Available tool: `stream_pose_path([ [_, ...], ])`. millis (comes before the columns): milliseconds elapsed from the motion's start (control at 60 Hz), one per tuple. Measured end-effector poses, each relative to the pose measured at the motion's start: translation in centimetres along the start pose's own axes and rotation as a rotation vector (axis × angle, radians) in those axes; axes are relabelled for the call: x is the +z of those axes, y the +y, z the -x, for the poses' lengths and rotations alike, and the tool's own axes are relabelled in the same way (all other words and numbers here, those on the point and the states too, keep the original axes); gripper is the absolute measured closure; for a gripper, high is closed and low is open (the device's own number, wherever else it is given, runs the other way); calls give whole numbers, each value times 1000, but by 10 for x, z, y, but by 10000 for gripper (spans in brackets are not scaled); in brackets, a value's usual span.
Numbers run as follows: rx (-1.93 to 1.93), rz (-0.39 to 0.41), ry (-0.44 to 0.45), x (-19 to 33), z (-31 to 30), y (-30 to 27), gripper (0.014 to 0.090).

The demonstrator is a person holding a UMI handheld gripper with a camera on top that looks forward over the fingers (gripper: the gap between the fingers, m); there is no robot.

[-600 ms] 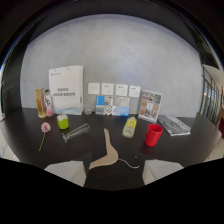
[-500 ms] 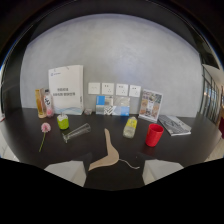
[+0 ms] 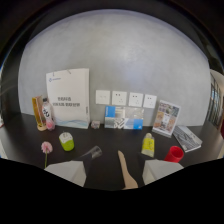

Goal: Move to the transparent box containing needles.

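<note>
- Two fingers (image 3: pixel 70 172) of my gripper (image 3: pixel 112 175) are spread apart, holding nothing.
- Transparent box (image 3: pixel 123 120) by the wall looks light, rigid, slippery; I'd pinch its short sides.

The hand-held two-finger gripper (image 3: pixel 112 172) points forward, level with the tabletop. Its two pale grey fingers (image 3: pixel 67 171) show at the foot of the view, one at about seven o'clock and the other at about five o'clock. They stand wide apart, with a broad gap between them, and neither presses on anything.
</note>
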State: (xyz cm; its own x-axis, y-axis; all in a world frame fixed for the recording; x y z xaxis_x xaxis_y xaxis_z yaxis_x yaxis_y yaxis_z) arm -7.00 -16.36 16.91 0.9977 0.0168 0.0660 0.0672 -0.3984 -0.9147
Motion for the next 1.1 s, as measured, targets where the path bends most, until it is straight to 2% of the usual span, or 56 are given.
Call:
stream_pose_path([
  [317,4,57,-9,126,55,-44,192],
  [667,15,143,4,258,91,-49,192],
  [833,17,193,1,295,98,-34,191],
  [1100,36,222,2,328,104,-20,191],
])
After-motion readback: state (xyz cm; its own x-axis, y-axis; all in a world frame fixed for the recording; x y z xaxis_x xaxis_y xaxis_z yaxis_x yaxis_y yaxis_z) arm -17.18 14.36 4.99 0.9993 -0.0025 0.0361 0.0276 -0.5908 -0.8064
